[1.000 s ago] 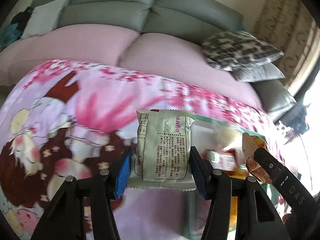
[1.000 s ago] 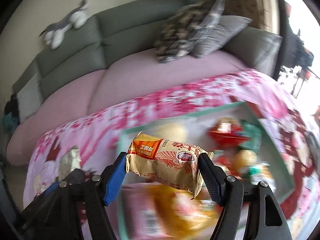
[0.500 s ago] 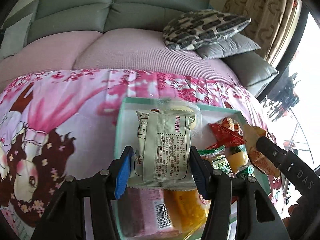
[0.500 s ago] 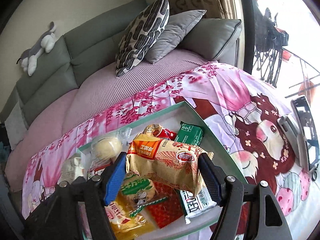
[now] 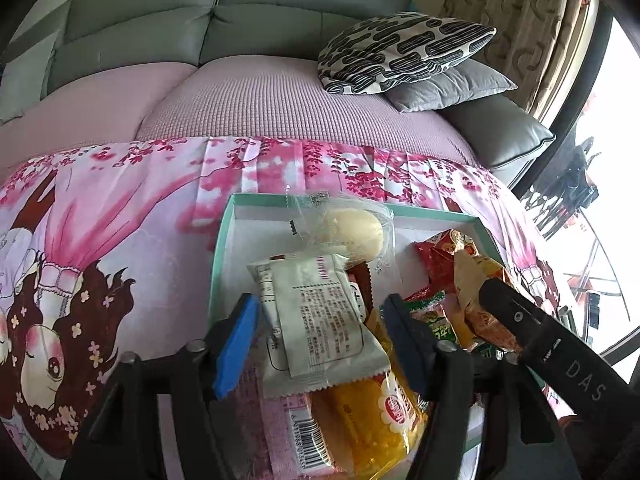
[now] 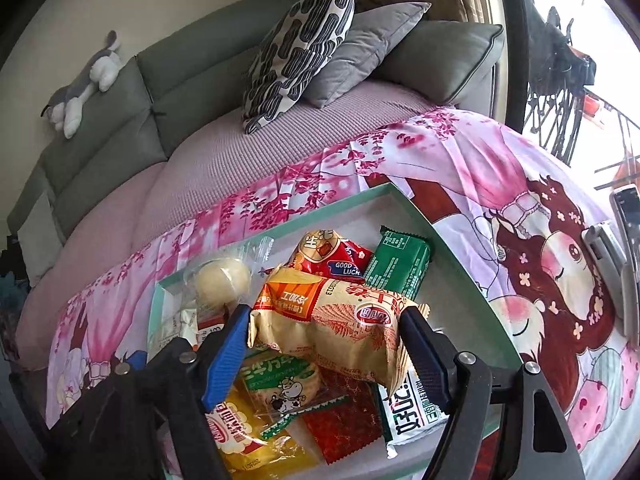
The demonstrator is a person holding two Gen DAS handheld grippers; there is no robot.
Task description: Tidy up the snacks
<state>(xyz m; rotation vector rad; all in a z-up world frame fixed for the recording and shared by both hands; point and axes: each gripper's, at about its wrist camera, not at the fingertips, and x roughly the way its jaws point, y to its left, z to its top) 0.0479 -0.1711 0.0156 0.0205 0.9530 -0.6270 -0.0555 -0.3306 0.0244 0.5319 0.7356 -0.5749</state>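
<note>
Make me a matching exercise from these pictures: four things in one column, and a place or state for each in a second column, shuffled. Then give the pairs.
Column one:
A. plush toy
B. patterned cushion
C. green packet
D. round bun

Column two:
1. wrapped in clear plastic
2. lying on top of the sofa back
3. in the box, right of the red packet
4. leaning on the grey cushion

Pairs: A-2, B-4, C-3, D-1
</note>
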